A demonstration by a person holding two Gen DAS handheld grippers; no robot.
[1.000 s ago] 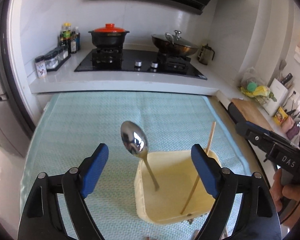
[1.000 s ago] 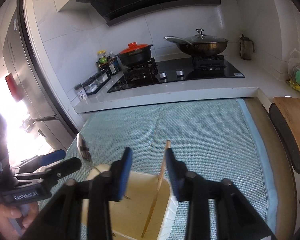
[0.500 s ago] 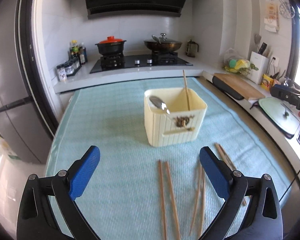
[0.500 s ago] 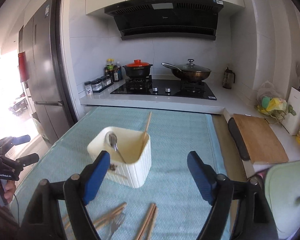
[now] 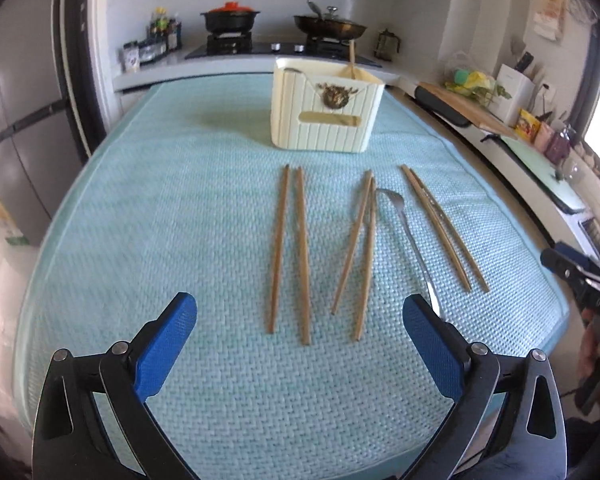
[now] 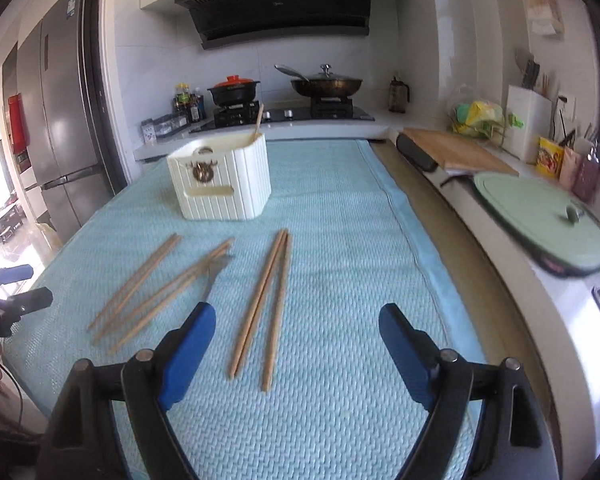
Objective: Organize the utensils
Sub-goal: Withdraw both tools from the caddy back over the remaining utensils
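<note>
**A:** Where do your grippers stand, and how much room have you got?

**B:** Your left gripper (image 5: 300,332) fills the bottom of its frame, blue pads spread wide, still opening, nothing between them but bare cloth. Your right gripper (image 6: 296,344) sits at the bottom of its own frame, jaws wide apart and empty; the near ends of one chopstick pair lie on the cloth in the gap, untouched.

**A:** And the utensils?

**B:** In the left view, three pairs of wooden chopsticks (image 5: 290,248) lie mid-frame, running away from you, with a metal fork (image 5: 410,236) between the middle pair and the right pair. The fork's handle end reaches just beside your right-hand pad. The cream utensil holder (image 5: 324,114) stands upper centre, well apart from them, with one chopstick (image 5: 352,62) upright inside.

**A:** Edges?

**B:** The teal woven mat (image 5: 160,208) covers the table; its border curves along the left and right of the frame. Open mat lies left of the chopsticks. In the right view, a green lid (image 6: 548,220) and a wooden cutting board (image 6: 456,152) sit on the counter at the right edge. A stove with a red-lidded pot (image 6: 234,90) and a lidded wok (image 6: 326,84) lines the back wall, a fridge (image 6: 56,120) upper left.
</note>
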